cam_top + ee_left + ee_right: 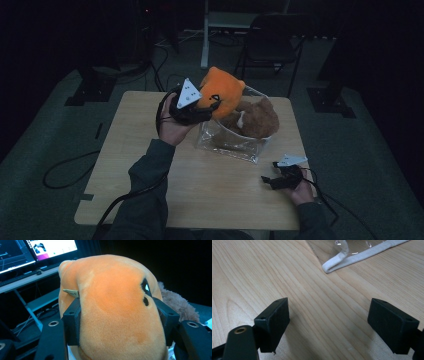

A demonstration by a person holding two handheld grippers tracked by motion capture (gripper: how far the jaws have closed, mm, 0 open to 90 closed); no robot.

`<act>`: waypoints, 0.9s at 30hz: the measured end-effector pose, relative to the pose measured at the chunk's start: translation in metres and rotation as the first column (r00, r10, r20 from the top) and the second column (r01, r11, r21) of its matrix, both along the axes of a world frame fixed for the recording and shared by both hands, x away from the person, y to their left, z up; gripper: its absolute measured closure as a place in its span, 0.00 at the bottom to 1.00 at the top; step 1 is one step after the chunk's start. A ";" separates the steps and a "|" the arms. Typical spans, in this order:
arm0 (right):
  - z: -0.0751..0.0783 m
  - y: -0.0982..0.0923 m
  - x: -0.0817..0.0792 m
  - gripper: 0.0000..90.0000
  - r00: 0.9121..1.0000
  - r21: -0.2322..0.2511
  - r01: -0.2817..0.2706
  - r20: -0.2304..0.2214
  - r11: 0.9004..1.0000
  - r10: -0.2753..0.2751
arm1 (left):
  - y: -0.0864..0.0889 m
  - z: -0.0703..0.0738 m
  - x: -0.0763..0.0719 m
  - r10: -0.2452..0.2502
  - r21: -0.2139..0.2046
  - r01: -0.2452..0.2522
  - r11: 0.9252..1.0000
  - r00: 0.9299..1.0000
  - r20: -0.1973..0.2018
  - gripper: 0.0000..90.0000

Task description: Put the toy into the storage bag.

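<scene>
Left gripper (pixel 207 107) pinches an orange plush toy (pixel 222 92) above the clear bag (pixel 232 145); right gripper (pixel 272 181) rests spread. Next, probably lowering the toy inside.

Dark grey-green sleeves on both forearms, cuffs loose at the wrists. Left gripper (pixel 192 107) is black and blocky, a pale grey three-cornered plate with dark dots at its twelve o'clock, a black cable looping off at seven. Right gripper (pixel 281 181) matches: black body, grey plate, thin cable at four. Close up, square matte-black pads (pixel 273 320) with small screw holes and brass-ringed pivots.
</scene>
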State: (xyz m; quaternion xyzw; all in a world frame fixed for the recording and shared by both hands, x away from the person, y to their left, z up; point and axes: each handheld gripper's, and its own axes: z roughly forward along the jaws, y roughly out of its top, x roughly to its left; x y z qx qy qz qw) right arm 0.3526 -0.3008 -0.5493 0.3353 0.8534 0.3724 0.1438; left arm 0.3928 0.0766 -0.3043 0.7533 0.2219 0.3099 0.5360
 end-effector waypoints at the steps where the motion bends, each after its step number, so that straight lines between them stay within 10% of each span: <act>1: 0.000 0.000 0.000 0.19 1.000 0.000 0.000 0.000 1.000 0.000 | -0.001 0.000 0.000 -0.002 -0.003 0.002 1.000 1.000 -0.001 0.42; 27: 0.000 0.000 0.000 0.19 1.000 0.000 0.000 0.001 1.000 0.000 | -0.015 -0.008 0.012 -0.020 -0.016 0.020 1.000 0.999 -0.031 0.42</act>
